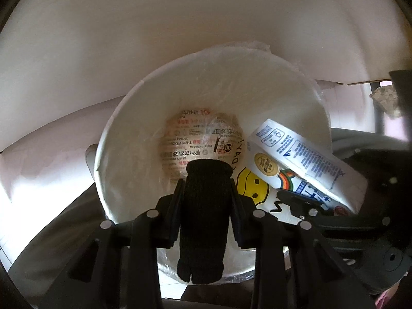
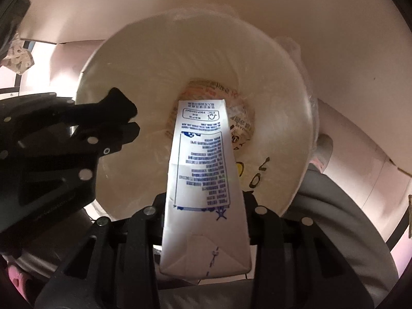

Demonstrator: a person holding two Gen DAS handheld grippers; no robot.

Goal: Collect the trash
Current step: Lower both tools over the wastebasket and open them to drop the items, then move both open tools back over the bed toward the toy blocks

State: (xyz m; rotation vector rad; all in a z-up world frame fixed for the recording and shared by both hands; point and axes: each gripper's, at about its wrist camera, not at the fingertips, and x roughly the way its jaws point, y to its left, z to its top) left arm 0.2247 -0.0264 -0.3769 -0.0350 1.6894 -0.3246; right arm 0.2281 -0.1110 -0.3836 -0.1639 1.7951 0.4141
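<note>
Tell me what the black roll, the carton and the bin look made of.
Black roll: looks like knitted fabric, matte, with a ribbed weave visible. Carton: coated paperboard, smooth and printed, with folded creases and a seam at its end. Bin: probably white plastic or card; a thin, wrinkled, glossy clear film liner covers it.

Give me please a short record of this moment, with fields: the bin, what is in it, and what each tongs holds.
bin: white bin with clear plastic liner, seen from above
inside bin: printed wrapper at the bottom
left tongs: shut on black knitted roll, over the bin
right tongs: shut on white carton with blue print, pointing into the bin
dropped yet: no, both items held
</note>
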